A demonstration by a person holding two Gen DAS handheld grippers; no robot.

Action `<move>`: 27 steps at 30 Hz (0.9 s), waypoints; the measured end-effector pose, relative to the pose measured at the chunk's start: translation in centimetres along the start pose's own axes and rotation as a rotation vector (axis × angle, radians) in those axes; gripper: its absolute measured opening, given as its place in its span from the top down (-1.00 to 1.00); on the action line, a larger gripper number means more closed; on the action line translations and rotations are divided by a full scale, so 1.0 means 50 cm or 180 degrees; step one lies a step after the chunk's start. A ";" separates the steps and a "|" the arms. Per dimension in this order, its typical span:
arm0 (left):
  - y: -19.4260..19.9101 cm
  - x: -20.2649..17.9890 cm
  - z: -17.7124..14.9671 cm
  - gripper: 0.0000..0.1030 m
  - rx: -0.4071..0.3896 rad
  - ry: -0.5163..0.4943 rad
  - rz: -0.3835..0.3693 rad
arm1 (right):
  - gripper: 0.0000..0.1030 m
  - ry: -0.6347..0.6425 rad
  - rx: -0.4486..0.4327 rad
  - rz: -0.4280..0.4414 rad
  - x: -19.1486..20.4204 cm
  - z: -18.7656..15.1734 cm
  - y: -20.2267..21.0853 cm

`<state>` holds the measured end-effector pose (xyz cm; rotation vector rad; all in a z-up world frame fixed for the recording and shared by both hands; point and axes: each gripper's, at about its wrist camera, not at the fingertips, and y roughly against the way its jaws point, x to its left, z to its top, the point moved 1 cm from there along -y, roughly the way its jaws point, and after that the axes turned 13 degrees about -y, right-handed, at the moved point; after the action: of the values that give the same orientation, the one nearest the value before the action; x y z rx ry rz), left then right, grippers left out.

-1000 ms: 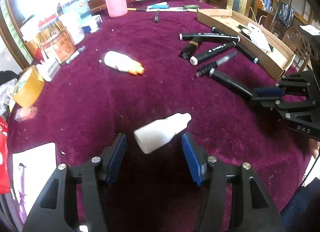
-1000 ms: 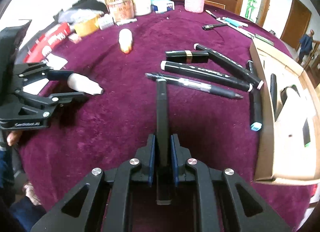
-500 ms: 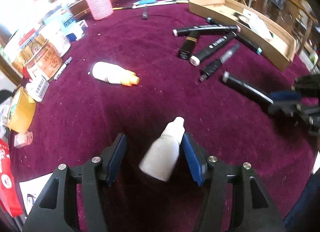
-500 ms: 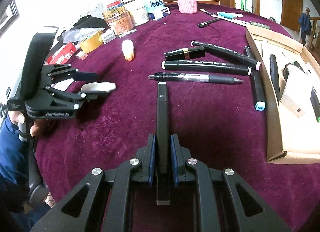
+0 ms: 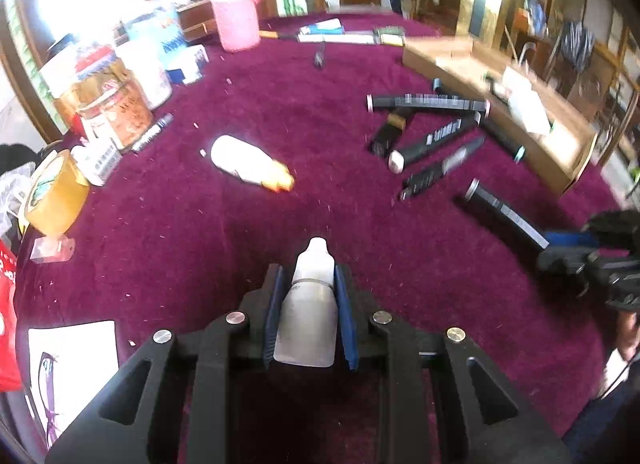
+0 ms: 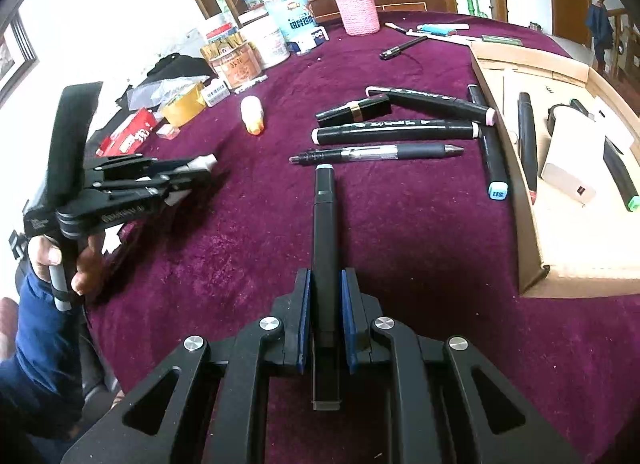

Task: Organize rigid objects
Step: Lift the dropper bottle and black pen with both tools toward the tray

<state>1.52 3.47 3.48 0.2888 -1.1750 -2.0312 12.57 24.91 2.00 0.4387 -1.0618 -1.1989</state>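
Note:
My left gripper [image 5: 309, 284] is shut on a small white dropper bottle [image 5: 310, 312], held above the purple tablecloth with its nozzle pointing forward. It also shows in the right wrist view [image 6: 188, 173] at the left. My right gripper [image 6: 325, 288] is shut on a black marker [image 6: 325, 232] with a pale blue end, pointing forward above the cloth. It shows in the left wrist view [image 5: 560, 248] at the right edge. Several black markers [image 6: 396, 131], a gel pen [image 6: 380, 152] and a black lipstick [image 6: 354, 109] lie ahead. A white bottle with an orange cap [image 5: 248, 161] lies on its side.
An open cardboard box [image 6: 568, 264] at the right holds markers and a white power bank [image 6: 574, 163]. At the far left edge stand jars [image 5: 116, 111], a tape roll [image 5: 56, 195] and a pink knitted holder [image 5: 236, 21]. A white paper [image 5: 72, 368] lies near left.
My left gripper has closed on the white dropper bottle, turned it nozzle-forward and lifted it. My right gripper still holds the black marker and has risen a little.

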 end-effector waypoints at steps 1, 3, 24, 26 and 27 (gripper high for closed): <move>0.016 0.007 0.003 0.55 -0.0057 0.0062 -0.0016 | 0.74 -0.0011 -0.0018 0.0016 0.002 0.001 0.005; 0.045 0.016 0.006 0.55 -0.0144 0.0122 0.0013 | 0.74 -0.0002 -0.0069 0.0072 0.010 0.003 0.021; 0.514 -0.034 0.259 0.54 -0.1225 0.0187 -0.0073 | 0.74 0.0181 -0.1042 0.0367 0.122 0.110 0.412; 0.580 -0.057 0.308 0.54 -0.1342 0.0126 -0.0058 | 0.74 0.0195 -0.1176 0.0336 0.131 0.128 0.474; 0.608 -0.067 0.331 0.54 -0.1379 0.0114 -0.0052 | 0.74 0.0192 -0.1238 0.0307 0.134 0.139 0.510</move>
<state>10.25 7.72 36.89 0.1186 -0.6858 -2.2206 20.25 29.62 27.76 0.1188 -0.7650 -1.2622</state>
